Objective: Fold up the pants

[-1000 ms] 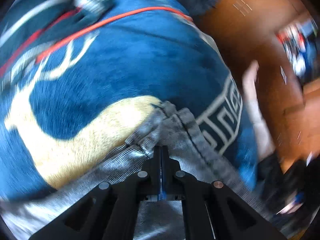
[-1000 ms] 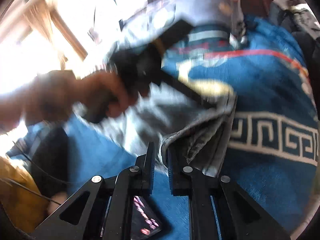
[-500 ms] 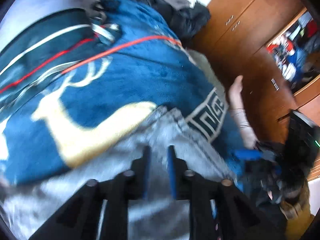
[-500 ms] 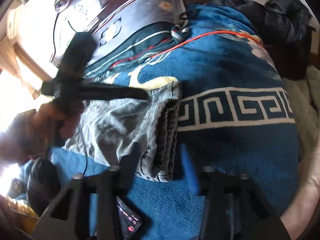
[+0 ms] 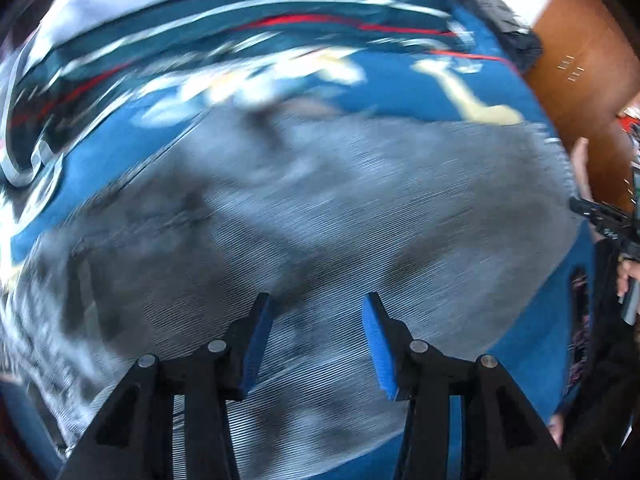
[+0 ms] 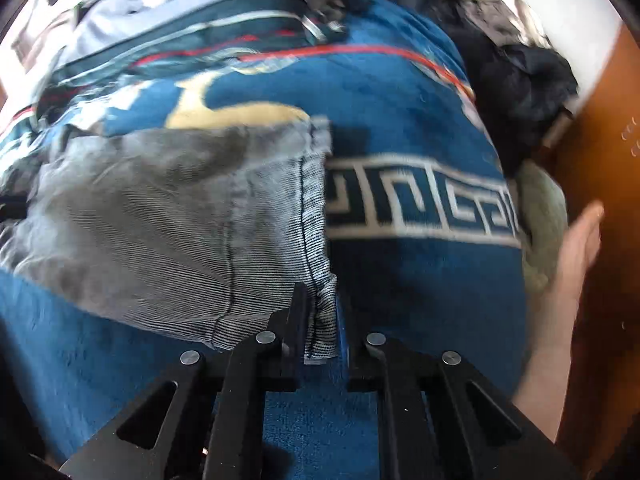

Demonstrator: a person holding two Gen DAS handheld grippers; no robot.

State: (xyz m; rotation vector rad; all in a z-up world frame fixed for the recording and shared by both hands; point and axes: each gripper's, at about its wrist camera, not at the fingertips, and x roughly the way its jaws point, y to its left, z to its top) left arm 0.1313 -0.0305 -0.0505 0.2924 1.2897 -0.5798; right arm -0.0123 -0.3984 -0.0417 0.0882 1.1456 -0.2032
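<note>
Grey corduroy pants [image 5: 340, 200] lie folded on a blue blanket [image 6: 400, 120] with a deer and key-pattern border. In the blurred left wrist view, my left gripper [image 5: 318, 308] hovers over the middle of the pants. Its jaws are opening, and nothing is pinched between the blue pads [image 5: 256, 336]. In the right wrist view the pants [image 6: 160, 216] spread to the left. Their near right corner, a stitched hem [image 6: 320, 320], sits between the fingers of my right gripper [image 6: 323, 300], which is shut on it.
A pile of dark clothes [image 6: 520, 76] lies at the blanket's far right corner. A brown wooden wardrobe [image 5: 580, 60] stands to the right of the bed. A person's bare limb [image 6: 576, 248] rests by the bed's right edge, next to a pale green cloth [image 6: 544, 216].
My left gripper let go of the pants' hem, opened and swept sideways over the cloth. My right gripper opened wide, then shut on the near corner of the folded hem.
</note>
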